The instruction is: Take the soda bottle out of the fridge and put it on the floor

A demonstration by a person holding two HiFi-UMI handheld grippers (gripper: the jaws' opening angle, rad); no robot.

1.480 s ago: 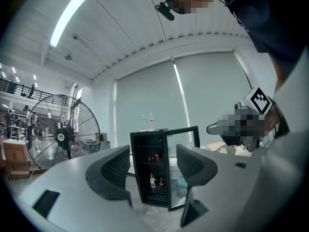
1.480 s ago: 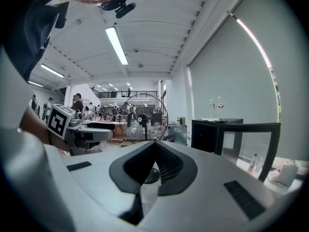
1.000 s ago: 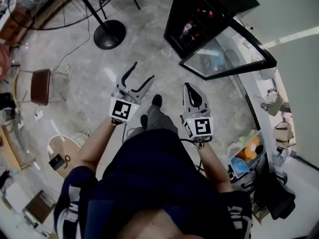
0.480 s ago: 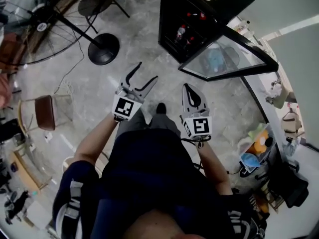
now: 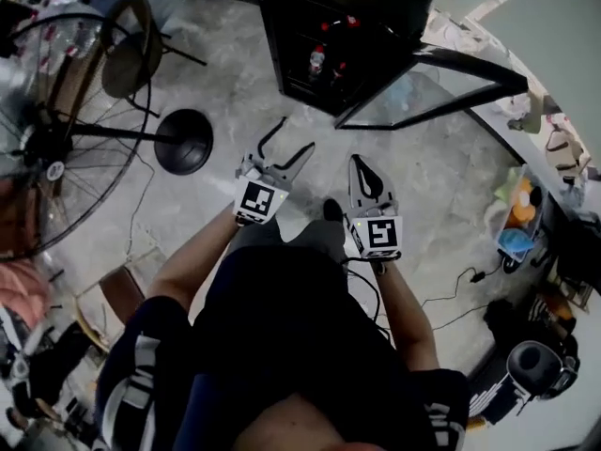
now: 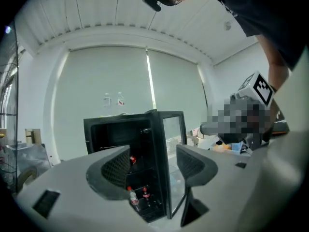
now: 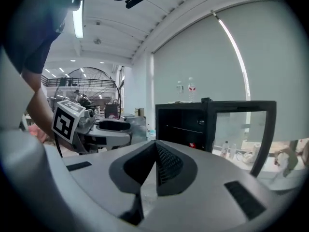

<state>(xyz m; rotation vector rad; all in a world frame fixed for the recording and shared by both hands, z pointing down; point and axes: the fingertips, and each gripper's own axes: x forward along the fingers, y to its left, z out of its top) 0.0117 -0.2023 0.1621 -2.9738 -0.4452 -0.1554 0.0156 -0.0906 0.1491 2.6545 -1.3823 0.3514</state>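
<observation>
A black mini fridge (image 5: pixel 300 26) stands on the floor ahead, its glass door (image 5: pixel 427 87) swung open to the right. Small soda bottles (image 5: pixel 317 61) with red caps stand on its shelves; in the left gripper view two bottles (image 6: pixel 137 196) show on the bottom shelf and a red cap higher up. My left gripper (image 5: pixel 293 137) is held open with nothing in it, well short of the fridge (image 6: pixel 126 134). Beside it, my right gripper (image 5: pixel 360 165) is shut and empty, also pointing toward the fridge (image 7: pixel 193 124).
A large floor fan (image 5: pixel 56 130) with a round black base (image 5: pixel 183 141) stands at the left, a chair (image 5: pixel 131 54) behind it. Bags and clutter (image 5: pixel 521 219) line the right wall, and a cable (image 5: pixel 451 299) lies on the floor. Two bottles (image 7: pixel 186 88) stand on the fridge top.
The view has turned and moved closer to the fridge, which now sits further left and more directly ahead. Both grippers keep their pose: left open, right shut.
</observation>
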